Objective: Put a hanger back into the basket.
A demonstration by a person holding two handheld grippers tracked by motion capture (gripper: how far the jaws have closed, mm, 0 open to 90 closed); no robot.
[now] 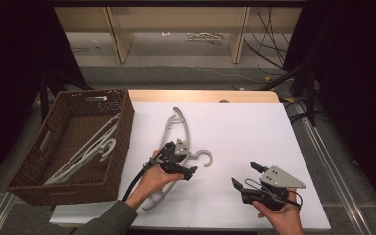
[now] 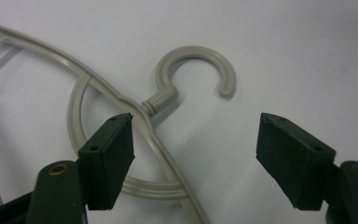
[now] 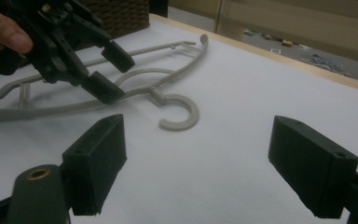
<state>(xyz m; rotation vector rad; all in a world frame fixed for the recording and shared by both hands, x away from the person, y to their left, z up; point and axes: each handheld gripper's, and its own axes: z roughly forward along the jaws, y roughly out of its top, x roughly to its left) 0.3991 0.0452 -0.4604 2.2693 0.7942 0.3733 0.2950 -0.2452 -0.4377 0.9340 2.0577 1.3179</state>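
Note:
A grey plastic hanger (image 1: 176, 126) lies flat on the white table top (image 1: 245, 127), its hook (image 1: 205, 158) pointing right. My left gripper (image 1: 188, 160) hovers over the hanger's neck with its jaws apart. In the left gripper view the hanger's neck (image 2: 161, 99) and hook (image 2: 200, 52) lie just ahead of the left gripper (image 2: 196, 140), and the hanger's bar runs past the left jaw without the pads pressing on it. My right gripper (image 1: 245, 175) rests near the front right, open and holding nothing. From the right gripper (image 3: 196, 158) I see the hook (image 3: 182, 114) and the left gripper (image 3: 108, 70) straddling the bar.
A brown wicker basket (image 1: 124, 128) stands at the table's left edge with several pale hangers (image 1: 89, 151) inside. Wooden shelving legs and cables sit on the floor beyond the table's far edge.

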